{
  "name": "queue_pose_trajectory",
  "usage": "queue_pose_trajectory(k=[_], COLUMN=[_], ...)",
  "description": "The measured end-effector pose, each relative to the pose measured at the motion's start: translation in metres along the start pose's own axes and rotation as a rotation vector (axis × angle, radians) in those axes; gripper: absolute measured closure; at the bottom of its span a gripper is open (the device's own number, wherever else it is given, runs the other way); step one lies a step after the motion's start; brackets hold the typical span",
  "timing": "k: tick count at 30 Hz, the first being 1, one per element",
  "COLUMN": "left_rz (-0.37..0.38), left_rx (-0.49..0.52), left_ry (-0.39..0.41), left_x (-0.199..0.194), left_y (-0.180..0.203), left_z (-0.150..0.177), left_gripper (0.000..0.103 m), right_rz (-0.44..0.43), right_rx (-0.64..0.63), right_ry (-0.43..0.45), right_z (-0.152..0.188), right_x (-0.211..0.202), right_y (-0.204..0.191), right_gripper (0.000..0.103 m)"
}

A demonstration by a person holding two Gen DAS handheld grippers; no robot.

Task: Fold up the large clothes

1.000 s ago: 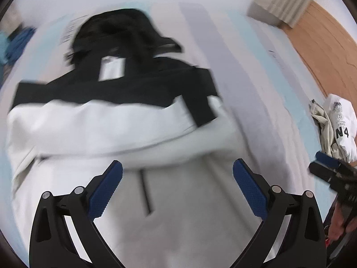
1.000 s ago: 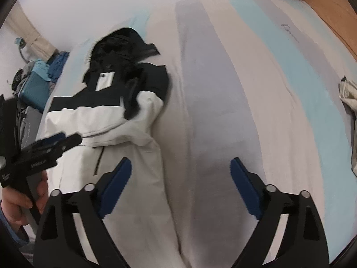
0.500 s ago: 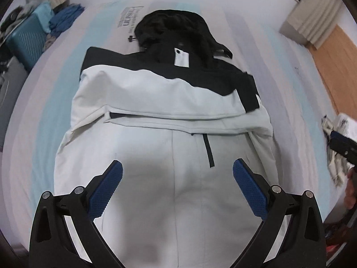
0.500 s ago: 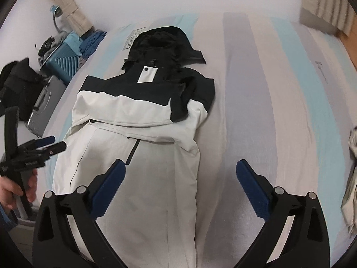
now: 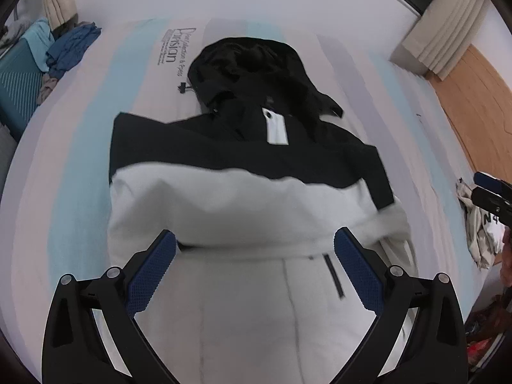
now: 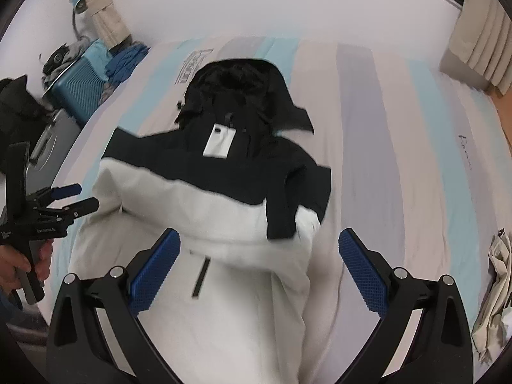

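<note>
A large white jacket with black shoulders and a black hood lies flat on the striped bed, sleeves folded across its front. It also shows in the right wrist view. My left gripper is open and empty, above the jacket's white lower part. My right gripper is open and empty, above the jacket's right side. The left gripper shows at the left edge of the right wrist view; the right gripper shows at the right edge of the left wrist view.
The bed has pale blue, grey and beige stripes. A teal suitcase with blue clothes on it stands left of the bed. A crumpled light garment lies at the bed's right edge. Curtains and wooden floor are far right.
Both grippers have swung to face the jacket more squarely and moved closer over its lower part. The jacket has not moved. Both stay open.
</note>
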State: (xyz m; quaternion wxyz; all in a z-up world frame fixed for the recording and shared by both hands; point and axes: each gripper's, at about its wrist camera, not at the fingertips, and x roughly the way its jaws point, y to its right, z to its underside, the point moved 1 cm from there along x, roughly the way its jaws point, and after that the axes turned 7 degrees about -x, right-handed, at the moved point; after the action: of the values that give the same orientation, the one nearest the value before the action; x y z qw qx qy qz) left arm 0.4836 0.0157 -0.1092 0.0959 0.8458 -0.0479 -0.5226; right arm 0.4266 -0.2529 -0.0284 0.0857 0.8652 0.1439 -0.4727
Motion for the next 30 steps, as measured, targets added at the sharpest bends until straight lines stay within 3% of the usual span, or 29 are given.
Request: queue_pose_trajectory(k=[6, 12, 21, 27, 30], left_rz=[-0.007, -0.009, -0.012, -0.001, -0.001], left_rx=[-0.006, 0.03, 0.053, 0.052, 0.079], left_ry=[0.003, 0.005, 0.006, 0.009, 0.014], left_x=[0.021, 0.045, 0.09, 0.121, 0.137], left_y=[-0.019, -0.028, -0.036, -0.039, -0.041], left_z=[-0.019, -0.041, -0.106, -0.143, -0.164], left_gripper=[0.006, 0.006, 0.006, 0.006, 0.006], right_rz=[0.022, 0.002, -0.047, -0.042, -0.059], right_rx=[0.026, -0.03, -0.059, -0.085, -0.107], right_ry=[0.028, 0.078, 0.095, 0.078, 0.06], right_z=[-0.019, -0.047, -0.113, -0.14, -0.156], right_x=[0.03, 0.075, 0.141, 0.182, 0.203], right_y=[-0.005, -0.001, 0.019, 0.025, 0.028], right_gripper=[0.008, 0.008, 0.008, 0.008, 0.012])
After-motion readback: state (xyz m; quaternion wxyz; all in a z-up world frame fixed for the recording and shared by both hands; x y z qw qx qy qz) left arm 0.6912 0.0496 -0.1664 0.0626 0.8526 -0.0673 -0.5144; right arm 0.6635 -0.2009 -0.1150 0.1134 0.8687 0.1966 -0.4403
